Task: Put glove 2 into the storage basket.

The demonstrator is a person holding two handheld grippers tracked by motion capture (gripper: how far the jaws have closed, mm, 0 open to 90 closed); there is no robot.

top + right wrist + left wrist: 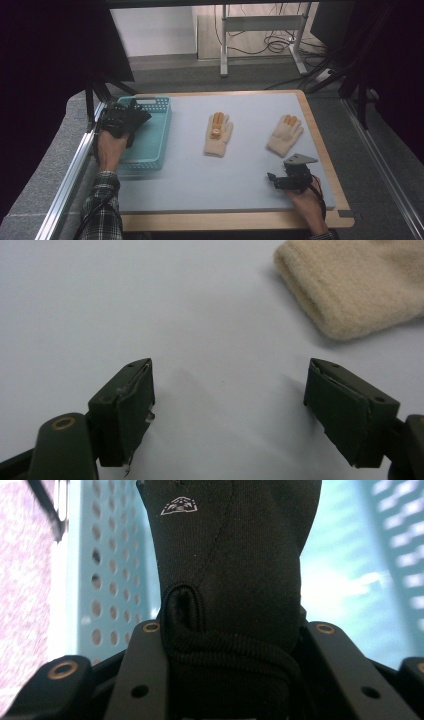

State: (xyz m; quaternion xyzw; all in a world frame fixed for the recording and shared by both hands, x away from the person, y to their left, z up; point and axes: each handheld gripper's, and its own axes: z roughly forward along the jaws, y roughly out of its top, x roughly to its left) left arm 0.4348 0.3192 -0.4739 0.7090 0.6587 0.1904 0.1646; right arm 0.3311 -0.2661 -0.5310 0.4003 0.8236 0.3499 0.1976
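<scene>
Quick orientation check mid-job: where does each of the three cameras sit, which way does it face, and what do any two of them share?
High view: above the person's side, looking forward and down on the table; both forearms, left gripper and right gripper show.
Left gripper view: rides the left gripper, facing into the teal basket; its jaws clamp a black glove.
Right gripper view: rides the right gripper, low over the mat; jaws open, cream glove cuff ahead.
Shared: high and left views both show basket and black glove.

The table [240,170] bears a pale blue mat with wooden edges showing. A teal basket [150,137] sits at its left edge; two cream gloves [218,134] [285,135] (orange-tipped, apparently) lie mid-surface, apart.
</scene>
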